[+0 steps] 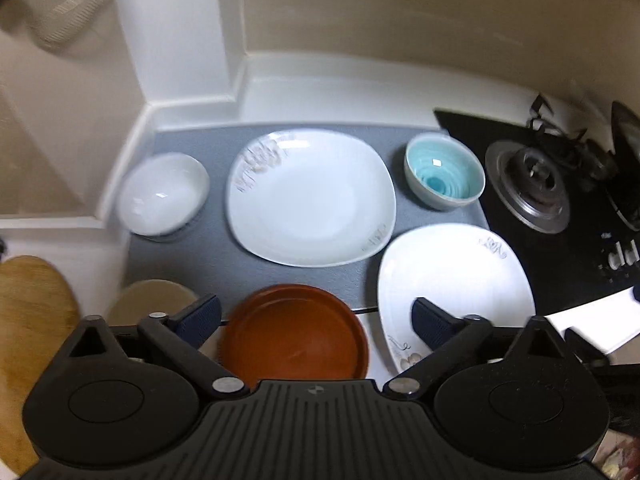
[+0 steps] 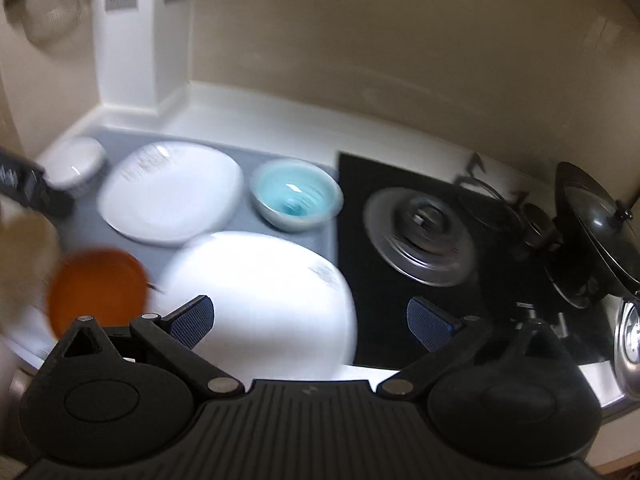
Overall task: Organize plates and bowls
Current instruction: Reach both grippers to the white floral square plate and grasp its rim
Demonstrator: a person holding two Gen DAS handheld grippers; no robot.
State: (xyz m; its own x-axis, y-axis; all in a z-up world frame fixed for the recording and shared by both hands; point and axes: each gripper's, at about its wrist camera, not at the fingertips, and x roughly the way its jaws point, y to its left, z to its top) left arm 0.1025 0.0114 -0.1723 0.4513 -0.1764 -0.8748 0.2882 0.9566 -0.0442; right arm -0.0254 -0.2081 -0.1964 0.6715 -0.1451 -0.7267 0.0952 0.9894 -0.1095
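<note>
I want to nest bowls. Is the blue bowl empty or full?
Empty: the blue bowl stands upright, its bare ringed glaze visible to the bottom.

A white counter (image 1: 320, 92) carried a grey mat (image 1: 208, 264) bearing a white bowl (image 1: 164, 200), a square plate (image 1: 312, 200), a teal bowl (image 1: 444, 170), a second plate (image 1: 452, 276) and a brown dish (image 1: 294, 332), with a black hob (image 1: 560, 248) alongside.

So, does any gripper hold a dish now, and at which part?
Nothing is held: the left gripper and the right gripper are both open above the dishes.
</note>
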